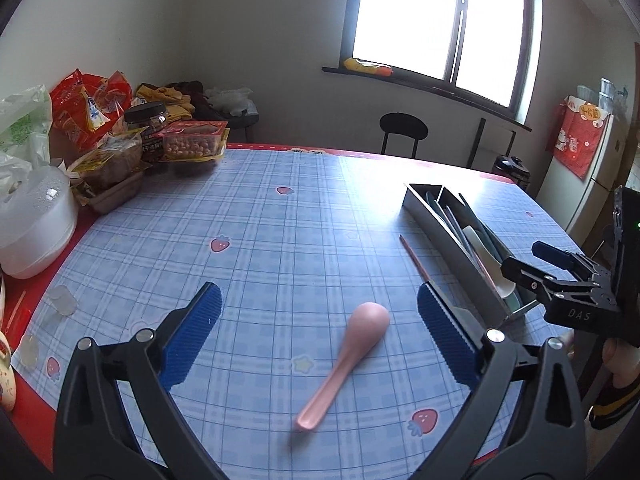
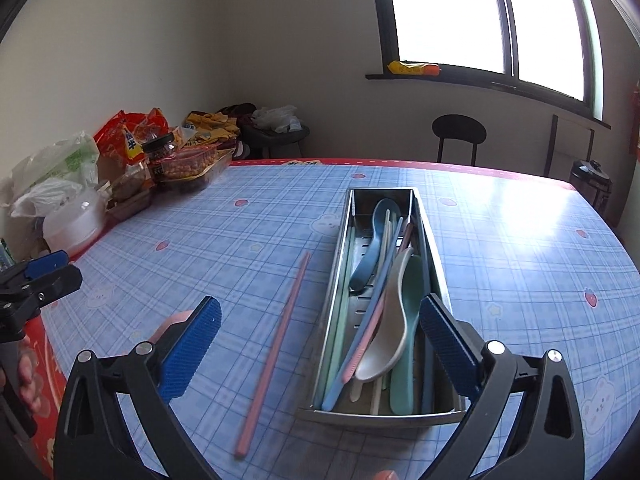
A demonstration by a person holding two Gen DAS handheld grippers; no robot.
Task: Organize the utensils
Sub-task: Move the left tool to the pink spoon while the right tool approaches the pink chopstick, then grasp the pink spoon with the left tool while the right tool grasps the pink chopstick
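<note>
Left gripper (image 1: pixel 320 334) jaws wide apart, empty; pale pink plastic spoon (image 1: pixel 345 364) flat on blue plaid tablecloth (image 1: pixel 260 240) between them, untouched

Right gripper (image 2: pixel 320 334) likewise spread, empty, over near end of steel utensil tray (image 2: pixel 340 264); long pink chopstick (image 2: pixel 276 352) loose just left of it

Risk: smooth spoon skids from pads; thin chopstick evades grip

Table (image 2: pixel 520 240): tray (image 2: pixel 434 264) stands lengthwise toward its right side, holding spoons (image 2: pixel 384 344) and chopsticks (image 2: pixel 362 332) piled together. Loose chopstick (image 2: pixel 276 344) lies on the table just left of the tray, roughly parallel to it. Loose spoon (image 1: pixel 348 360) lies further left, near the front edge. Food packets (image 1: pixel 188 144) crowd the far left corner. Stool (image 2: pixel 458 132) stands behind the table, beneath the window (image 2: pixel 480 12).
</note>
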